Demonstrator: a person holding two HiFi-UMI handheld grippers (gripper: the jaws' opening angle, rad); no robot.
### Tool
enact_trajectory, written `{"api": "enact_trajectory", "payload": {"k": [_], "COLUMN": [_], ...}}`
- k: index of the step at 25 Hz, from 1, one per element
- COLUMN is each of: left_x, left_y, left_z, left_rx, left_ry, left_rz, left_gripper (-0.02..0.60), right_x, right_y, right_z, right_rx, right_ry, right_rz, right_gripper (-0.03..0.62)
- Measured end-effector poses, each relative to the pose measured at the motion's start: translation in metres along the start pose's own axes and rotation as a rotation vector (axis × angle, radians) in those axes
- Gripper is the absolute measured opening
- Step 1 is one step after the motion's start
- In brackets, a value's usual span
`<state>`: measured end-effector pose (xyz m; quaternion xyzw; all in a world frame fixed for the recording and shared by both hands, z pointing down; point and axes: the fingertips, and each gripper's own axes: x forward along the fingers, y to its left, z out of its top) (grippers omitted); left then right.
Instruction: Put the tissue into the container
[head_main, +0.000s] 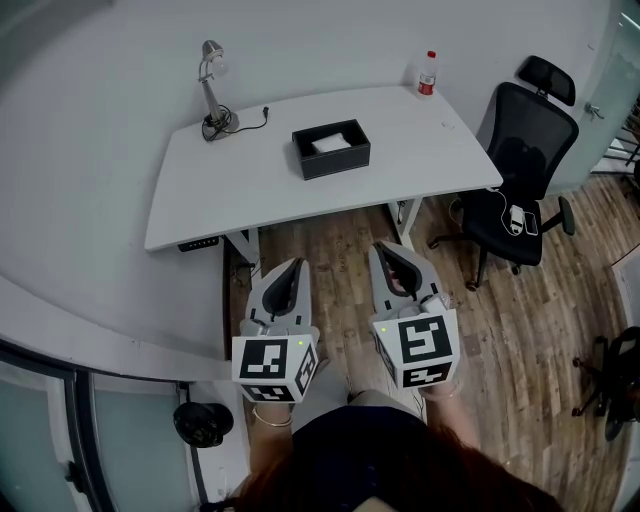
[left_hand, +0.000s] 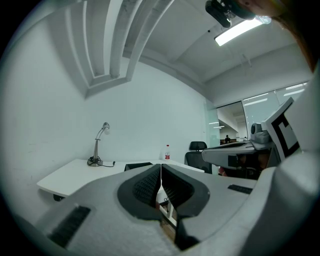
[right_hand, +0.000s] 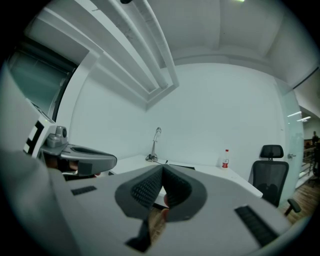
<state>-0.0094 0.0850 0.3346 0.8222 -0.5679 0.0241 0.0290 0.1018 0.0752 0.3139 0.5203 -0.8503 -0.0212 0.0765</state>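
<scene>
White tissue (head_main: 331, 143) looks like a flat pale sheet, lying inside the black boxy container (head_main: 312, 164) mid-tabletop (head_main: 200, 190). Left gripper (head_main: 297, 262) and right gripper (head_main: 385, 247) are both pinched closed, nothing in them.

Counter (head_main: 200, 190): smooth, matt white. Container (head_main: 335, 162): matt black. Floor (head_main: 520, 330): wood planks, low sheen. Lamp (head_main: 211, 95): shiny metal. Chair (head_main: 525, 130): black cloth.

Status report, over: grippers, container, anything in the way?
Left gripper and right gripper shut, both empty, short of the desk. Black container on desk, something white inside. Office chair stands off to the right.
</scene>
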Motion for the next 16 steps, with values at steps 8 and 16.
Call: {"api": "enact_trajectory", "payload": {"k": [8, 16], "left_x": [-0.011, -0.011], "left_y": [-0.015, -0.031], "left_z": [0.002, -0.002], "left_rx": [0.004, 0.033], "left_ry": [-0.003, 0.015], "left_rz": [-0.018, -0.049], "left_gripper": [0.028, 0.028], "right_x": [-0.014, -0.017], "right_y": [0.005, -0.001], "right_z": [0.0, -0.003], "right_rx": [0.003, 0.022], "right_ry": [-0.001, -0.002], "right_rz": [0.004, 0.001], "right_gripper": [0.02, 0.02]}}
